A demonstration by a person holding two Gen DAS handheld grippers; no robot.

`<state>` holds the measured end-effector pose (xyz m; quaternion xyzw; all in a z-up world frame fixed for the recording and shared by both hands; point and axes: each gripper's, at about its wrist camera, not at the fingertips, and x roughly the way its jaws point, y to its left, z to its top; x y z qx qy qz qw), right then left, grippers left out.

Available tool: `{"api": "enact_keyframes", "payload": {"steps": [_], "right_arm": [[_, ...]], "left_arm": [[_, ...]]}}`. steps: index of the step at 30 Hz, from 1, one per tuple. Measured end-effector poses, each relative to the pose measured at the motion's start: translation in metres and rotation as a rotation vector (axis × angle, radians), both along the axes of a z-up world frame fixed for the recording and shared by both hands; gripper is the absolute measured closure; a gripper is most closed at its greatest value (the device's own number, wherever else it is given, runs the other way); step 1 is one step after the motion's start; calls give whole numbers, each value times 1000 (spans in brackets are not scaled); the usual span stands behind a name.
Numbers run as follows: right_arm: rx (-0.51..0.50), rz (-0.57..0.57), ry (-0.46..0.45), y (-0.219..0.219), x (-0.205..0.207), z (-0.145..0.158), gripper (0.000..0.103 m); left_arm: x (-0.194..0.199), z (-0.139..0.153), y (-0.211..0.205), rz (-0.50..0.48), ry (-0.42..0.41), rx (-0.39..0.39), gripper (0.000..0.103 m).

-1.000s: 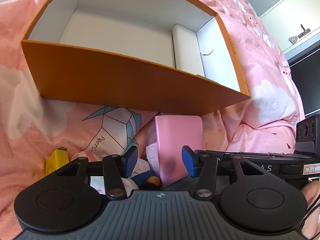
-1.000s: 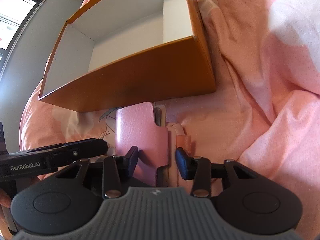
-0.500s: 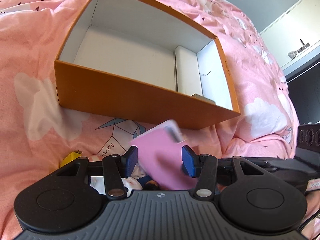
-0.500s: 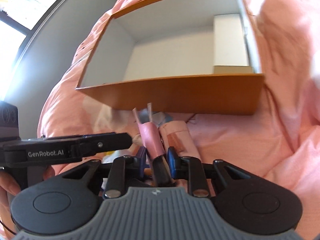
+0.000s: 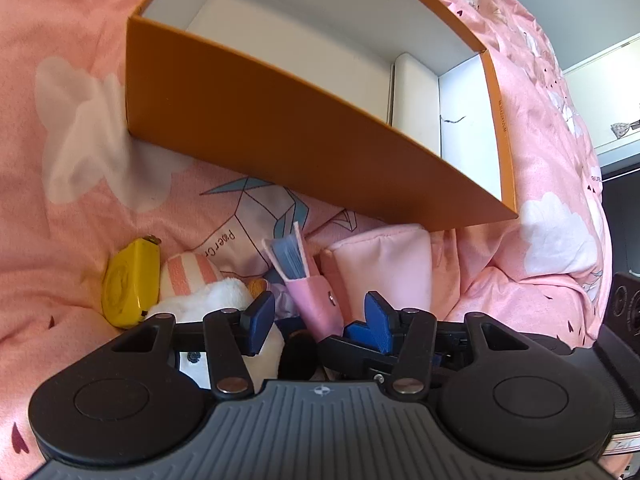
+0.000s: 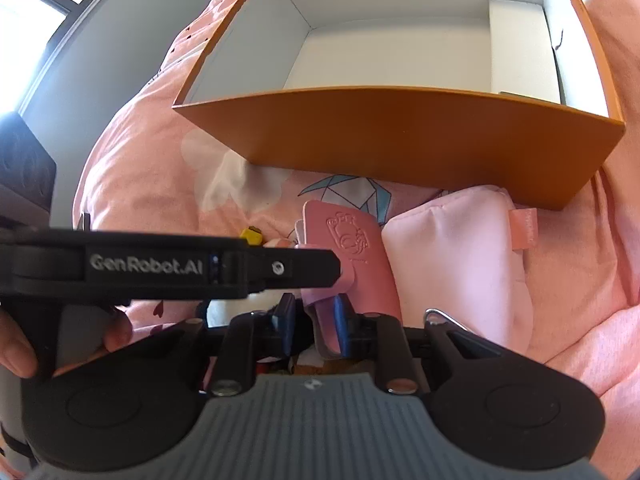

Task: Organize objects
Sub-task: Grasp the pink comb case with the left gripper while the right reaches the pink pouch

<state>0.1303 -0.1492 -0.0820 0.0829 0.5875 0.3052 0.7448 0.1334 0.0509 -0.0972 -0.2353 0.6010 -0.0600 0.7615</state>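
An open orange box (image 5: 280,128) with a white inside lies on the pink bedspread; it also shows in the right wrist view (image 6: 400,136). A white block (image 5: 414,96) lies inside it at the right. My right gripper (image 6: 314,320) is shut on a small pink notebook (image 6: 352,248), held upright in front of the box; in the left wrist view the notebook (image 5: 316,300) shows edge on. My left gripper (image 5: 316,316) is open, its fingers either side of the notebook without touching it. A pink pouch (image 5: 384,264) lies right of the notebook.
A yellow tape measure (image 5: 128,284) and a white plush toy with a striped part (image 5: 200,288) lie at the left. A paper with a geometric crane print (image 5: 256,216) lies under the objects. A cabinet (image 5: 600,112) stands at the far right.
My right gripper closed on the pink notebook, lifted it off the bed and turned it upright. Both cameras rose, then came closer to the box. My left gripper stayed open.
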Motion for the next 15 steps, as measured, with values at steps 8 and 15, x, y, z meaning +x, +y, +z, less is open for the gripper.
{"api": "enact_keyframes", "payload": {"steps": [8, 15], "right_arm": [[-54, 22, -65, -4, -2, 13, 77], [-139, -84, -131, -45, 8, 22, 69]], "left_arm": [[5, -12, -7, -1, 18, 24, 47], [5, -15, -15, -29, 30, 36, 54]]}}
